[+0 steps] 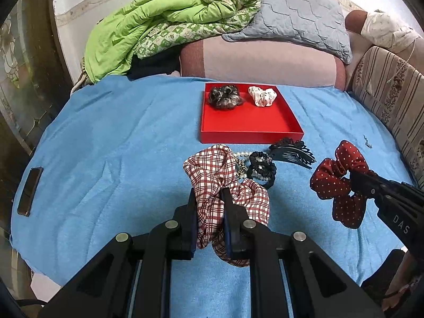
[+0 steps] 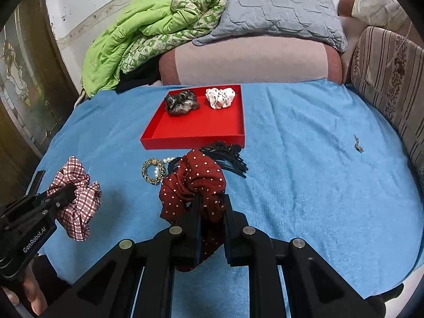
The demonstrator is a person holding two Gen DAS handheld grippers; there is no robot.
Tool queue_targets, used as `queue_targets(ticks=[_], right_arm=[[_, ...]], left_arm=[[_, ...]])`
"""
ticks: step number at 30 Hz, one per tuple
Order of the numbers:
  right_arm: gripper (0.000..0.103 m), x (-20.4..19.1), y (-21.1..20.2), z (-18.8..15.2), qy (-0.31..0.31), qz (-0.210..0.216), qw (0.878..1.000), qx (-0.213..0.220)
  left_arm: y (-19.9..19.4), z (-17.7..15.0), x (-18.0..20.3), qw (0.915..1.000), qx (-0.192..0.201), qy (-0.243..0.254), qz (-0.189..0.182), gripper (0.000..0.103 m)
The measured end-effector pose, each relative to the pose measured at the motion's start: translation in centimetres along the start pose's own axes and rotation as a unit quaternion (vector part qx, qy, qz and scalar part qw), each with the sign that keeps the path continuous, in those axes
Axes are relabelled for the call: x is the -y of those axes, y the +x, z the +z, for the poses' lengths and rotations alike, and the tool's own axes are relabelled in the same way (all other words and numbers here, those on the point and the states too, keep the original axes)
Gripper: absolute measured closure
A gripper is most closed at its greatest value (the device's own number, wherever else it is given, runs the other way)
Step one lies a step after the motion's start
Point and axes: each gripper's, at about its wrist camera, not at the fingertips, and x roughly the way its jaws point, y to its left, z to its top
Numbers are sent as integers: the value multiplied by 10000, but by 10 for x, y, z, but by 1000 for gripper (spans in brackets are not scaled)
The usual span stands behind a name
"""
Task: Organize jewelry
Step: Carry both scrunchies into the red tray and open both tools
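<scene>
My left gripper (image 1: 208, 193) is shut on a red-and-white plaid scrunchie (image 1: 212, 169), held above the blue bed cover; it also shows in the right wrist view (image 2: 76, 198). My right gripper (image 2: 212, 198) is shut on a dark red polka-dot scrunchie (image 2: 196, 180), seen at the right of the left wrist view (image 1: 339, 182). A red tray (image 1: 251, 132) ahead holds a grey furry scrunchie (image 1: 225, 97) and a white dotted scrunchie (image 1: 262, 95). Between me and the tray lie a black hair comb (image 1: 291, 151), a black scrunchie (image 1: 261, 168), pearl beads (image 1: 242, 155) and a leopard-print ring (image 2: 152, 171).
A blue towel cover (image 2: 304, 159) spreads over the bed. A phone (image 1: 29, 190) lies at its left edge. A green quilt (image 1: 148, 29), grey pillow (image 1: 296, 18) and pink bolster (image 1: 265, 61) are piled behind the tray. A striped cushion (image 2: 389, 74) is at the right.
</scene>
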Motion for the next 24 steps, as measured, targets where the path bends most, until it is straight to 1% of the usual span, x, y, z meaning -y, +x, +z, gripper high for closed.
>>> queue_targets(ticks=[7,13,24], right_arm=[[89,-6,-3,13,-75,-1,9999,85],[88,-8,-1,24,-105,13,9999,110],[88,-11,21,52,-170,6,9998,87]], left_arm=[[2,5,-3,10000,20,21,49,88],[12,15,-6,10000,-17,38,81,88],[39,41,-10,9998,-71,83,189,88]])
